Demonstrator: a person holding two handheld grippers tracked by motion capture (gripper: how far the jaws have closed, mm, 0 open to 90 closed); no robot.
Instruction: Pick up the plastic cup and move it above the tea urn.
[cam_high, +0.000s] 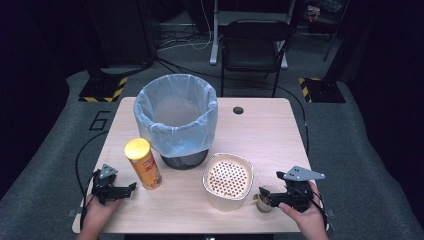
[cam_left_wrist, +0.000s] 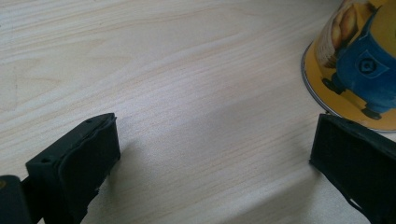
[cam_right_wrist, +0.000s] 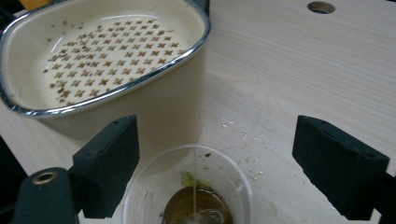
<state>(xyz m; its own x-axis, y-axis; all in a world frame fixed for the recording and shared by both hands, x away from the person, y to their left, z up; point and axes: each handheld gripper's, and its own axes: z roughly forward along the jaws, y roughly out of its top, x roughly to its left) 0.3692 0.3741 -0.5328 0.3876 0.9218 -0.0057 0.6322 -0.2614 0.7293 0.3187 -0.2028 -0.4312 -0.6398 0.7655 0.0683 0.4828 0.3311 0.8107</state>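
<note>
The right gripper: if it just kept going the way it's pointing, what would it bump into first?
Probably the clear plastic cup, which stands right between the right gripper's open jaws, untouched by them. Just behind it is the cream perforated container. Depth is hard to judge.

Number "6" on the floor mat (cam_high: 100, 121)

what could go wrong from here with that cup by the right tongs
1. The clear cup has liquid in its bottom and stands free under the open right tongs; a jaw bumping its rim could tip it.
2. It stands close beside the cream strainer tub, so a sideways nudge could knock one against the other.
3. Droplets already lie on the table; more spill would spread there.
</note>
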